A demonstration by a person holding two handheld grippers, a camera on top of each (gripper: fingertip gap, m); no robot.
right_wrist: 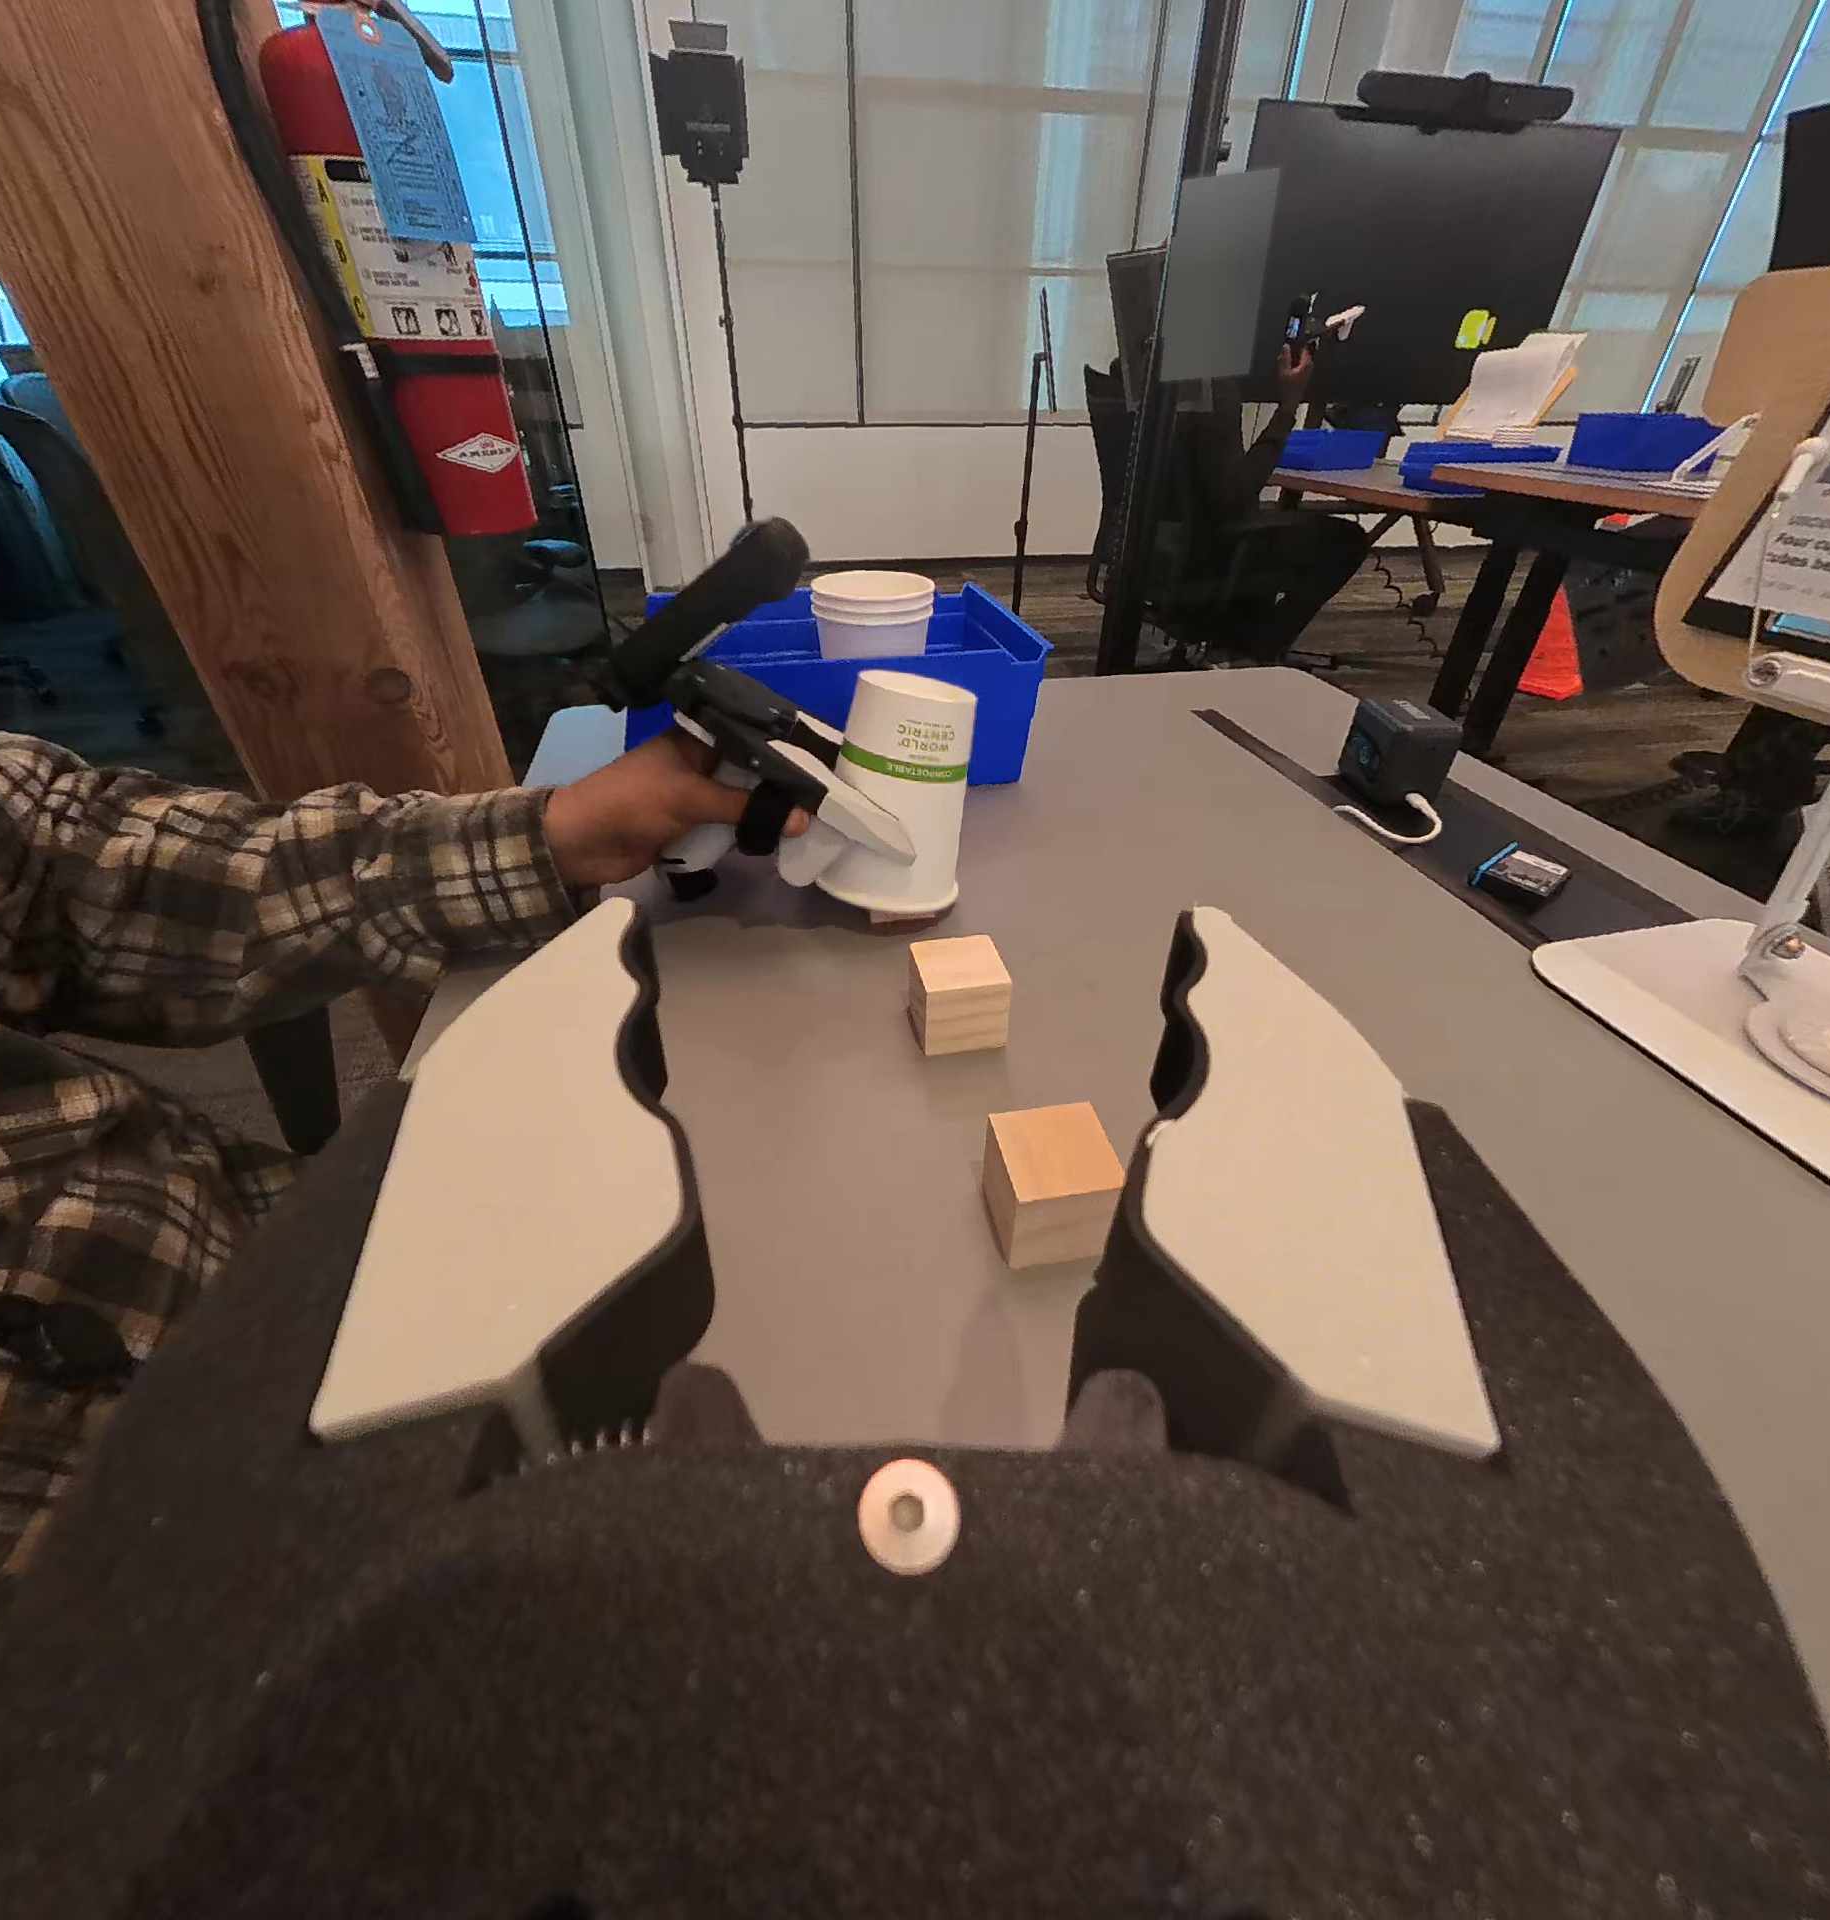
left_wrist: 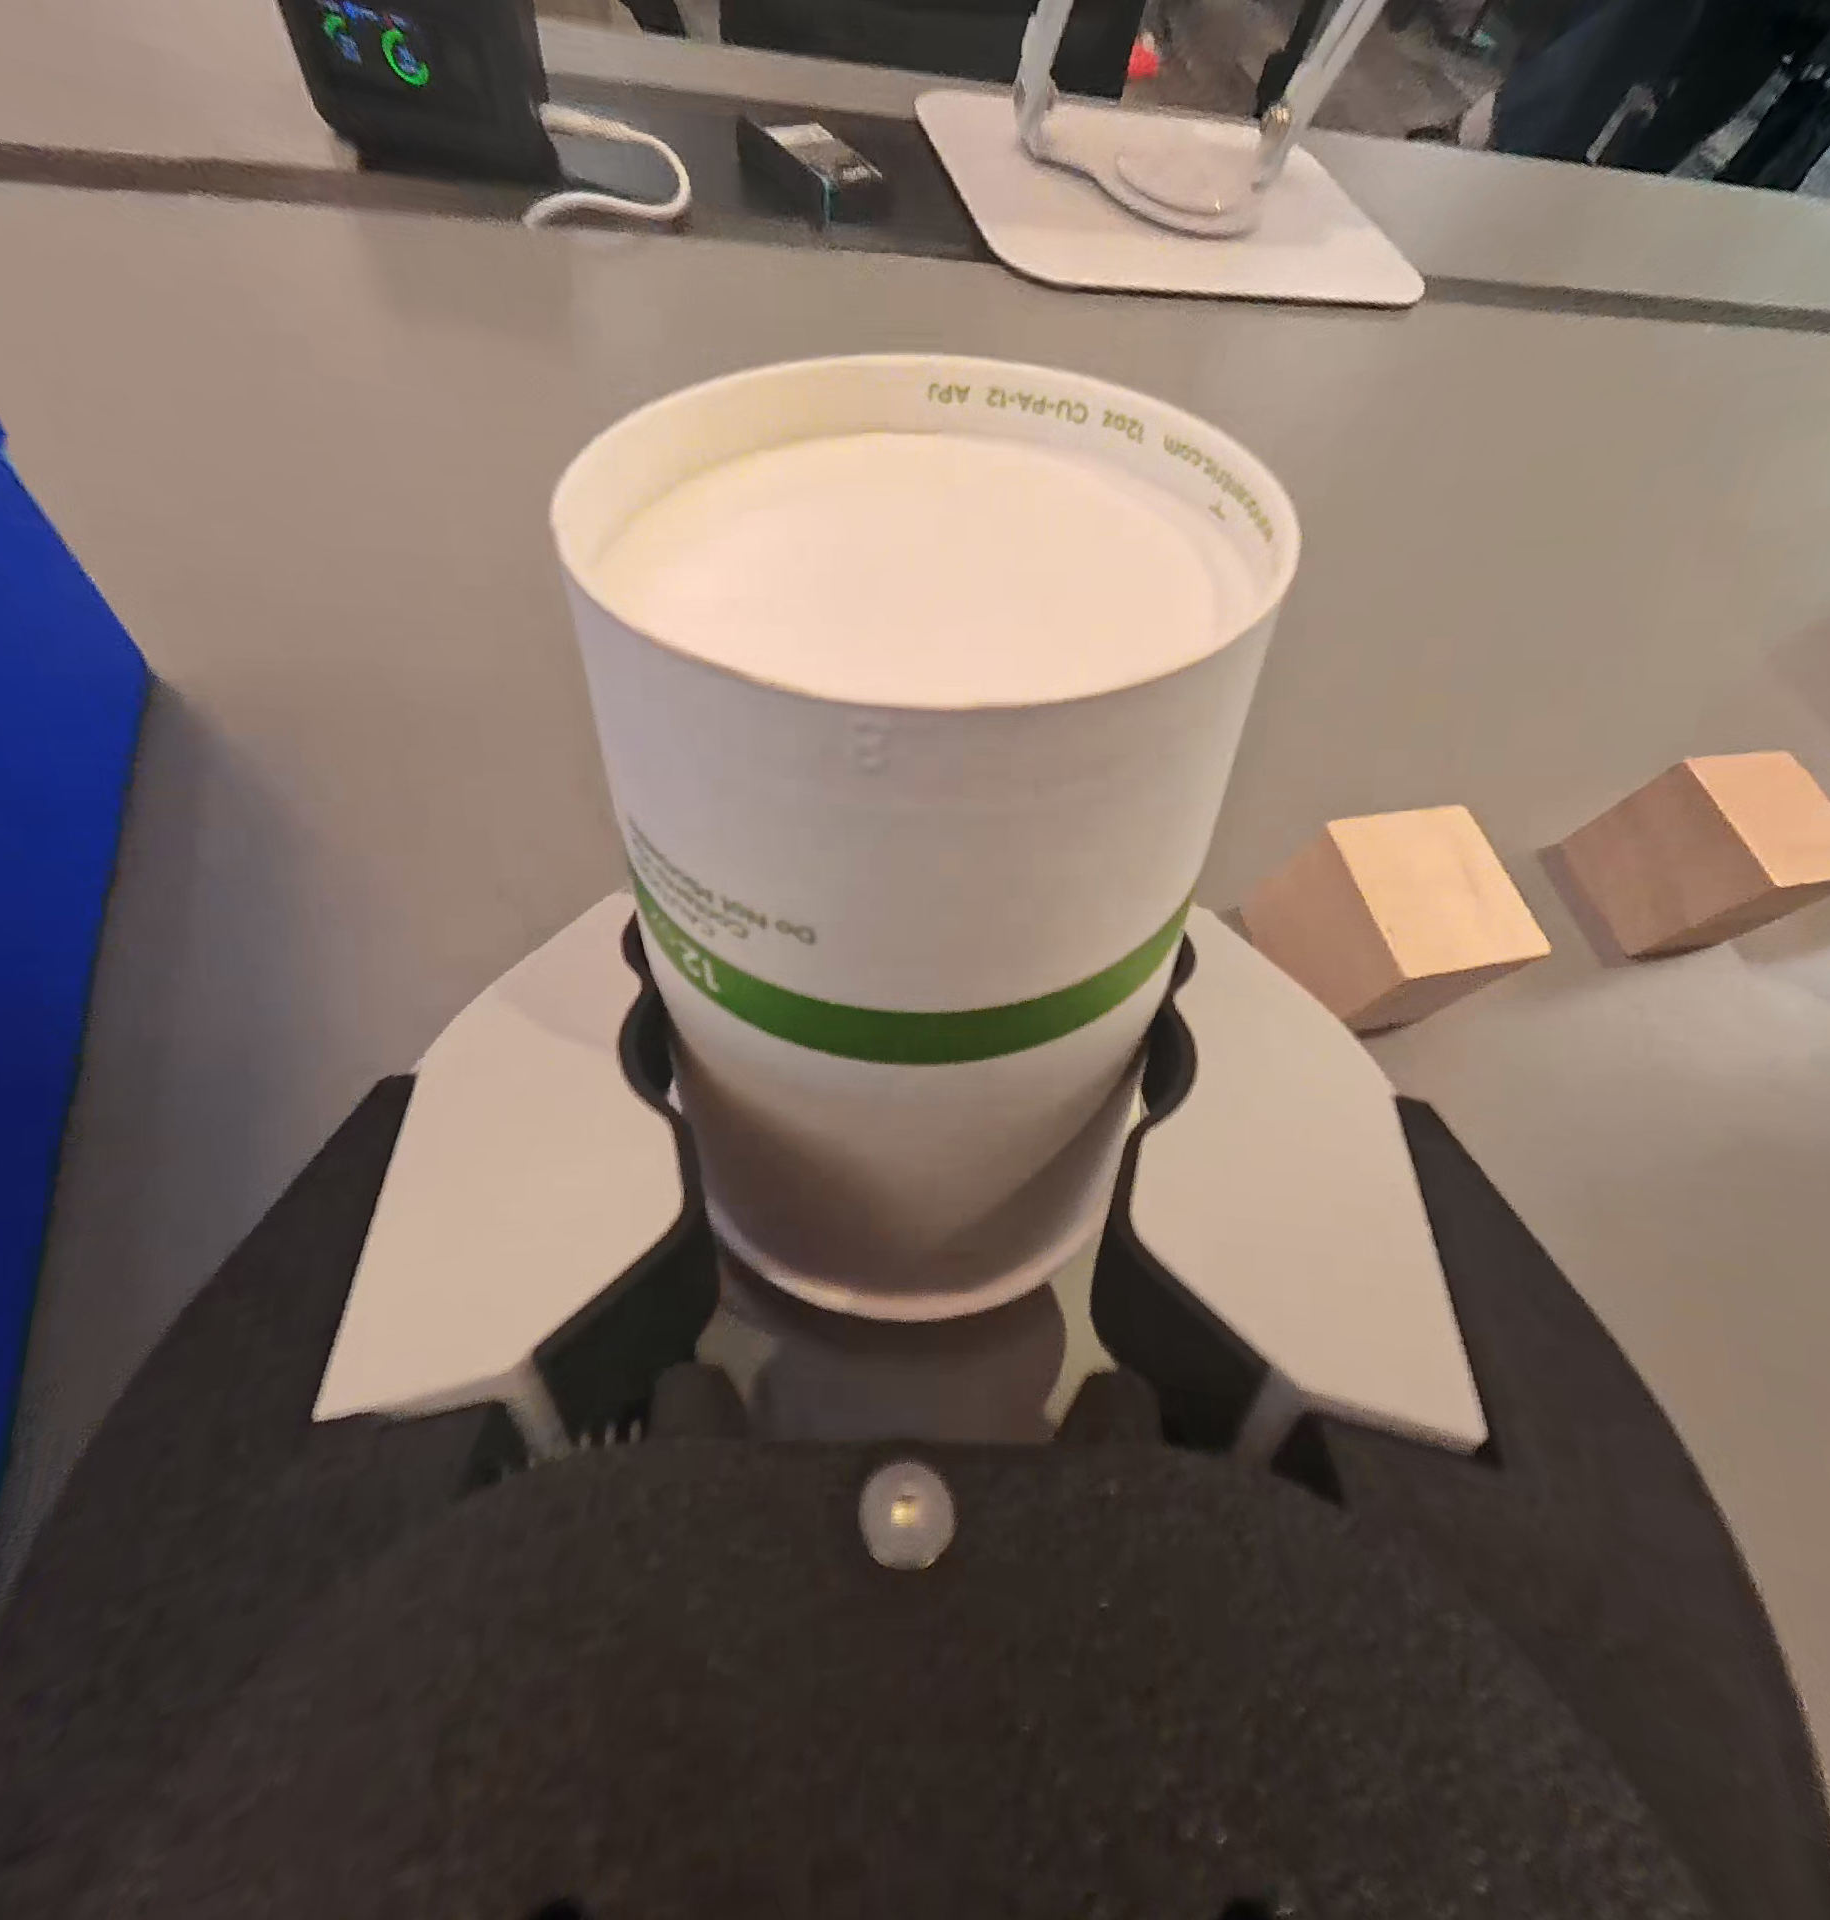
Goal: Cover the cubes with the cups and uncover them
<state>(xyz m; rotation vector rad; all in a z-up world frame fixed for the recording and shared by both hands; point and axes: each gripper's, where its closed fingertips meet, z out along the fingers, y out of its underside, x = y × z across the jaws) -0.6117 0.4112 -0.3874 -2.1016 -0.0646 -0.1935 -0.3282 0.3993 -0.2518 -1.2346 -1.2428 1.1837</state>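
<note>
Pinching an upturned paper cup at mid-wall, near its green band, the left gripper has its jaws closed on both sides of it. In the right wrist view this cup sits tilted, rim just above the bench, over a cube whose edge peeks out beneath.

Two more cubes, one farther and one nearer, stand bare in front of the right gripper, whose jaws are spread wide and empty. Spare cups are stacked in a blue bin behind.

Such a cup is likely very light and thin-walled, so it would buckle under a hard squeeze. The mid-wall suits a gentle hold, since the wall probably gives least near the rolled rim or the base. The taper may let it slip. The wooden cubes look stiff and should not shift unless the rim nudges them.
</note>
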